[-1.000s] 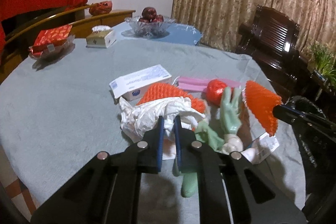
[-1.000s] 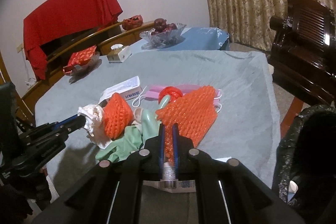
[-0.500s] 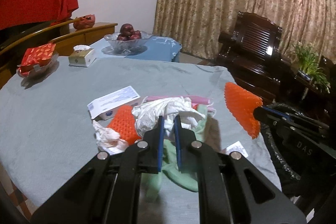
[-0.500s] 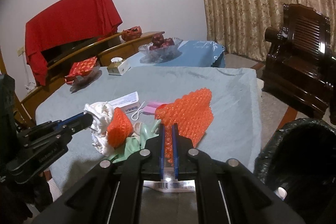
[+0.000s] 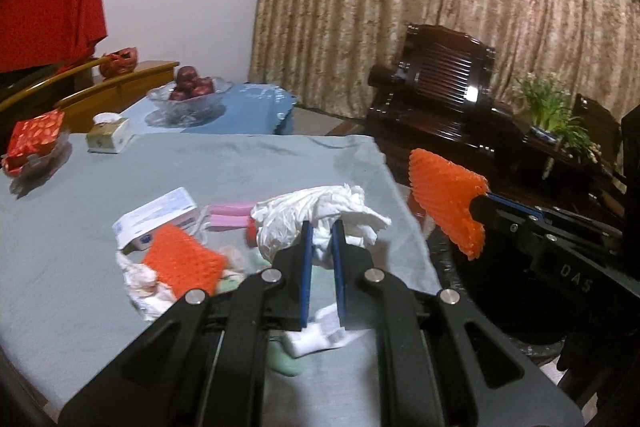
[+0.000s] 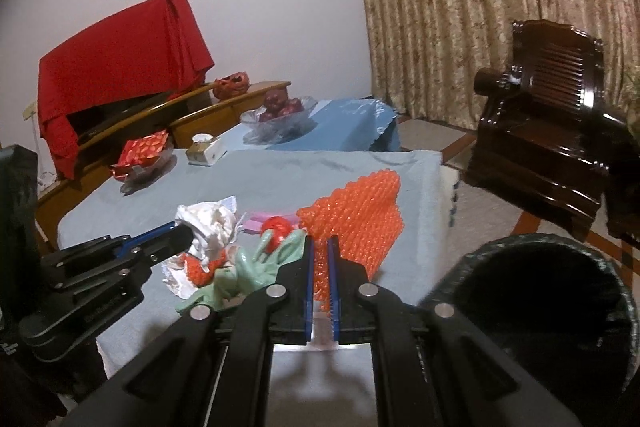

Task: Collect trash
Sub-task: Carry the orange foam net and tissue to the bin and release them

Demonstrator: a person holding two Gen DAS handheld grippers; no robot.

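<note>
Both my grippers clamped on trash, lifted clear of the table.

My left gripper (image 5: 320, 227) is nearly closed, pinching the white wrapper (image 5: 320, 207); my right gripper (image 6: 320, 243) is nearly closed on the orange foam net (image 6: 356, 219). Only the right view shows the open mouth of the black bin (image 6: 532, 299), low right beside the table (image 6: 280, 175); in the left view my right gripper covers most of it. Only the left view shows the white box (image 5: 156, 223), pink strip (image 5: 228, 215), a second orange net (image 5: 184, 263) and the plant (image 5: 560, 115). Right view adds the green glove (image 6: 256, 267) and red ball (image 6: 276, 227) left on the cloth.
</note>
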